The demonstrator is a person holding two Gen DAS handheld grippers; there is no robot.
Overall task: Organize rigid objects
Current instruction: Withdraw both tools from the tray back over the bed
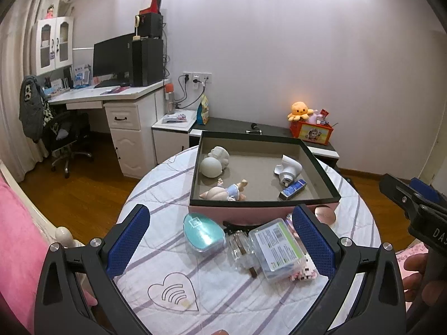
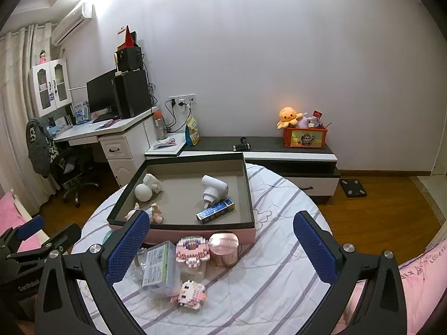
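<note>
A pink box with a black rim (image 1: 262,213) (image 2: 178,226) sits on the round table. Inside lie a white round figure (image 1: 211,167) (image 2: 143,192), a small doll (image 1: 223,192) (image 2: 155,212), a white device (image 1: 287,170) (image 2: 213,189) and a blue packet (image 1: 292,189) (image 2: 215,209). In front of the box lie a teal egg-shaped case (image 1: 202,233), a clear bottle (image 1: 240,247), a clear labelled box (image 1: 276,249) (image 2: 159,268), two pink block figures (image 2: 192,249) (image 2: 189,293) and a pink round tin (image 2: 223,248). My left gripper (image 1: 220,240) is open above these items. My right gripper (image 2: 222,247) is open too, nothing held.
The table wears a white cloth with purple stripes (image 1: 178,279) (image 2: 279,251). Pink bedding (image 1: 16,240) lies at the left, more at the right (image 2: 419,276). Behind stand a low black-topped cabinet (image 2: 279,145) with an orange toy crate (image 2: 304,136), a white desk (image 1: 111,95) and an office chair (image 1: 67,139).
</note>
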